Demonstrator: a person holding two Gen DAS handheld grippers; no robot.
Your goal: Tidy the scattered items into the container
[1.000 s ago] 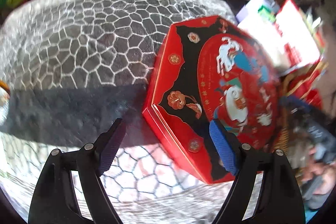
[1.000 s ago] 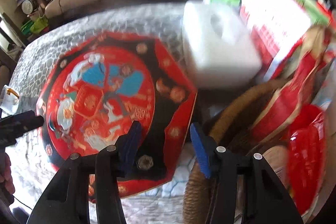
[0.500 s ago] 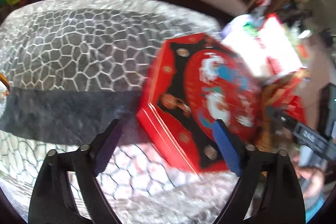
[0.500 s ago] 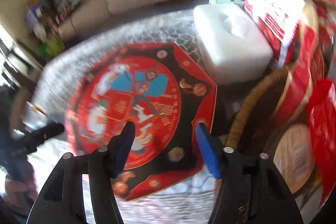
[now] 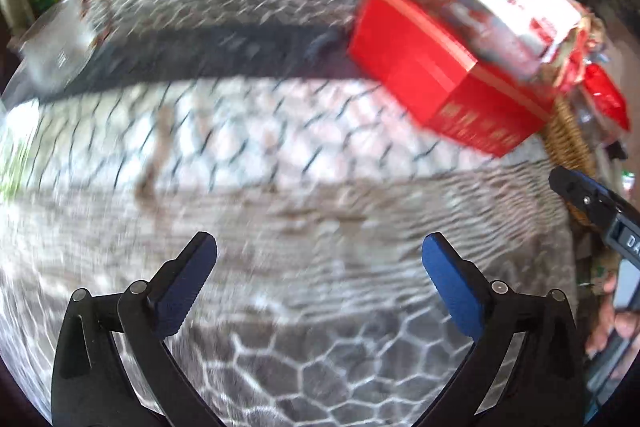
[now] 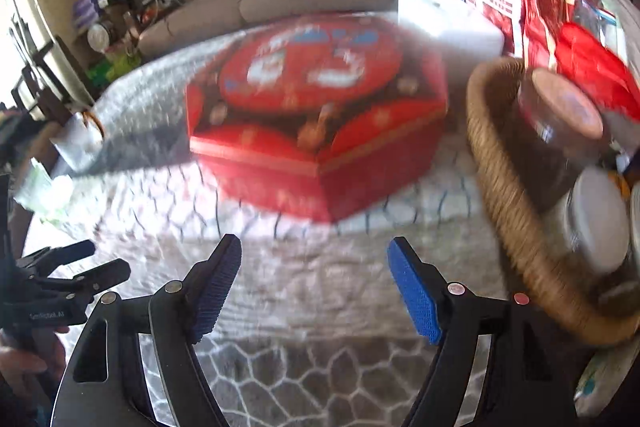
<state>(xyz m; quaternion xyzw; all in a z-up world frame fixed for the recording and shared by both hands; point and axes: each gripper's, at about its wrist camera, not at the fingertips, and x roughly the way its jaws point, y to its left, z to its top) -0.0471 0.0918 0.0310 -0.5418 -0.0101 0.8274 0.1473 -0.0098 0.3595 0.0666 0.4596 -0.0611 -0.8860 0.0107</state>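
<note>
Left wrist view: honeycomb-patterned grey cloth (image 5: 320,367) over a table; left gripper (image 5: 320,267) wide open, empty. The red octagonal gift box (image 5: 444,83), probably rigid, smooth and too broad to pinch, sits far right.

Right wrist view: right gripper (image 6: 314,275) wide open, empty; the box stands beside the crowded woven wicker basket (image 6: 508,211); grasp its rim.

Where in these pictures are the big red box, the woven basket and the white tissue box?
red box (image 6: 312,83): right wrist view, on its round picture lid.
woven basket (image 6: 508,203): right wrist view, on its near rim.
white tissue box (image 6: 452,23): right wrist view, on its top face.
</note>
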